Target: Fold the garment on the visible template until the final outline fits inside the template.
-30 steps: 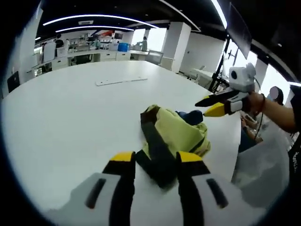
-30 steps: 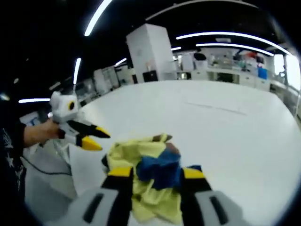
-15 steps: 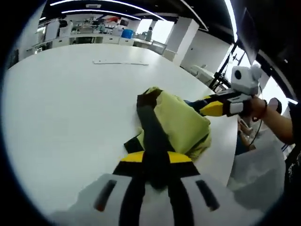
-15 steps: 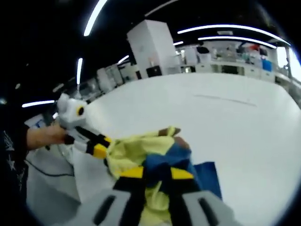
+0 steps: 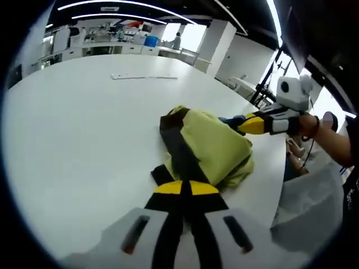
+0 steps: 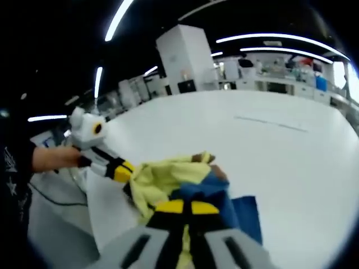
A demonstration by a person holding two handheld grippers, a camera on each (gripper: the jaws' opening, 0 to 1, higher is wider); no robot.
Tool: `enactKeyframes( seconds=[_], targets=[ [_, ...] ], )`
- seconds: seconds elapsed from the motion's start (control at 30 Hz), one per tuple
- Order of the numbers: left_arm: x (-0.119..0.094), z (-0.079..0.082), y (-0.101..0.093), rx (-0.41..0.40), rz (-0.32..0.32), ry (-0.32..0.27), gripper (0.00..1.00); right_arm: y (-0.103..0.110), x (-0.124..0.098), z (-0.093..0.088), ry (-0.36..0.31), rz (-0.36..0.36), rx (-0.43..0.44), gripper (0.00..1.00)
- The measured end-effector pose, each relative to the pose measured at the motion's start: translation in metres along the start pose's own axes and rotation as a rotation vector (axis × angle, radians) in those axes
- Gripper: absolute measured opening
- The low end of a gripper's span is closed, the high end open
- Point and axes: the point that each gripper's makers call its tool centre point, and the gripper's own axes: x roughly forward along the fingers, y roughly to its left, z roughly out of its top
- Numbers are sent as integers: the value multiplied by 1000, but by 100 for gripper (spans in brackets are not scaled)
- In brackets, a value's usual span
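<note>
Crumpled yellow, blue and dark-trimmed fabric garment lies mid-frame on the white round worktop. Left claw and right claw both pinch its cloth. Flat pale strip lies upper left, well apart.

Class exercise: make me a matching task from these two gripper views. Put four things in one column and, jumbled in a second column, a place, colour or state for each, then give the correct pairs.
Things
1. garment
2. left gripper
3. table
4. right gripper

Descriptions
A. white, broad and round-edged
B. shut on a dark band of cloth
C. yellow-green with dark and blue parts, bunched in a heap
D. shut on cloth where yellow meets blue

Pairs: 1-C, 2-B, 3-A, 4-D
</note>
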Motion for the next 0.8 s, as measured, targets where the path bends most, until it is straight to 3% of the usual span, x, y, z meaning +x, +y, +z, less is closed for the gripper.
enactKeyframes(
  seconds=[0.23, 0.5, 0.6, 0.8],
  targets=[
    [-17, 23, 4, 28, 31, -58, 0, -2, -8, 13, -16, -20, -49, 0],
    [-39, 69, 15, 55, 64, -175, 0, -13, -20, 36, -17, -59, -142, 0],
    [-45, 82, 18, 35, 53, -219, 0, -18, -24, 44, -18, -67, -145, 0],
    [-51, 94, 31, -30, 58, -278, 0, -29, -34, 59, -45, -85, -119, 0]
  ],
)
